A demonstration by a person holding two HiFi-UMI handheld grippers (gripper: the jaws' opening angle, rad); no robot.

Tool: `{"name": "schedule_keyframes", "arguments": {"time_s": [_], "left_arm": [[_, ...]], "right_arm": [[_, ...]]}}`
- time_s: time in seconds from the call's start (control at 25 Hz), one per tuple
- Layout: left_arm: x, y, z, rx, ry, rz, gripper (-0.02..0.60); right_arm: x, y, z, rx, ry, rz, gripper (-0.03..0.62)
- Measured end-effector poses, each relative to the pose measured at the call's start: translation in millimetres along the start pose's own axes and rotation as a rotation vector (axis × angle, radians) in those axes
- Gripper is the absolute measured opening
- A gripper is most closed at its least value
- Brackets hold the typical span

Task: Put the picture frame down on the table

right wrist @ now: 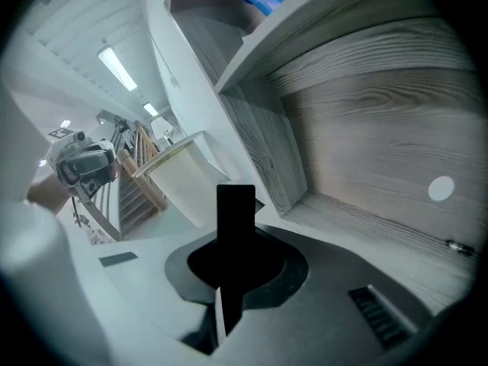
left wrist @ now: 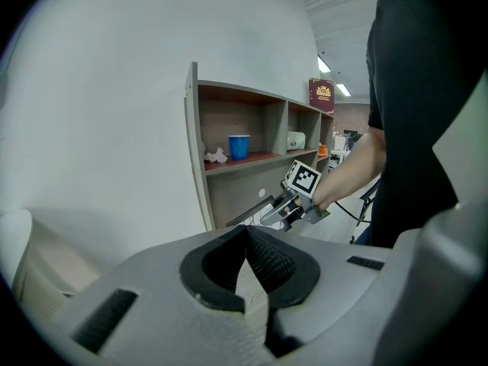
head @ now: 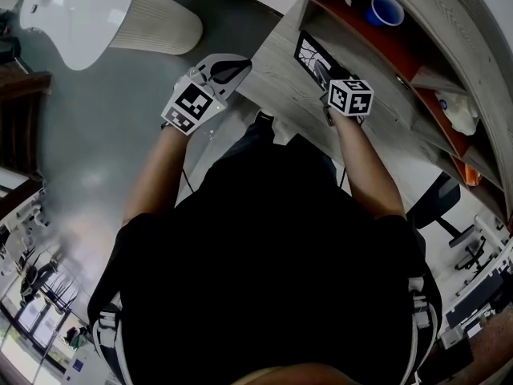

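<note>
Between jaws of right claw [right wrist: 231, 282], picture frame [right wrist: 235, 213] edge-on.

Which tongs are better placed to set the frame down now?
Right. The right tongs are shut on the picture frame over the table; the left tongs are shut on nothing, off to the side.

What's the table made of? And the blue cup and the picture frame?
Table: looks like wood or wood-look board, pale grey, matte, with grain lines.
Cup: maybe plastic, smooth blue with a white rim.
Frame: dark and thin; material can't be told.
</note>
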State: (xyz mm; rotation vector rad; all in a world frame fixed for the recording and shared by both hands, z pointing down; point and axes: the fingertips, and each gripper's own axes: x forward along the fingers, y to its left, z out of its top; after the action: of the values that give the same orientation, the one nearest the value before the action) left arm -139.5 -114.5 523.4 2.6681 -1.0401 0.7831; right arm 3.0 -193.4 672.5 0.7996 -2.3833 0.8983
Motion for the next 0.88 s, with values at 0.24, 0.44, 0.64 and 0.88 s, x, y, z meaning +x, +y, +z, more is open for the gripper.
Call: {"name": "schedule_keyframes", "arguments": {"time_s": [0.24,0.44,0.64,0.88], "left_arm": [[2.0,0.6,-4.1,-0.011,0.004,-0.003,0.017],[1.6,1.9,-8.6,-0.06,0.015,0.014,0.017],[3.0,0.8,-13.0,-0.085,0.016,0.002,0.017],[4.9,-0.1,-19.6,-0.094,0.026,-0.003,0.017]], "right_arm": [[14.9,-10.3,-12.6,0.031,0.028,-0.006,0.017],[28.4,-14.7,-23.4,0.065,0.053,-0.002,0.017],[41.0,-19.0,-33.0,0.124,0.073,0.009,0.017],[52.5,-25.0,-42.8,0.174,0.095,0.01,0.017]]}}
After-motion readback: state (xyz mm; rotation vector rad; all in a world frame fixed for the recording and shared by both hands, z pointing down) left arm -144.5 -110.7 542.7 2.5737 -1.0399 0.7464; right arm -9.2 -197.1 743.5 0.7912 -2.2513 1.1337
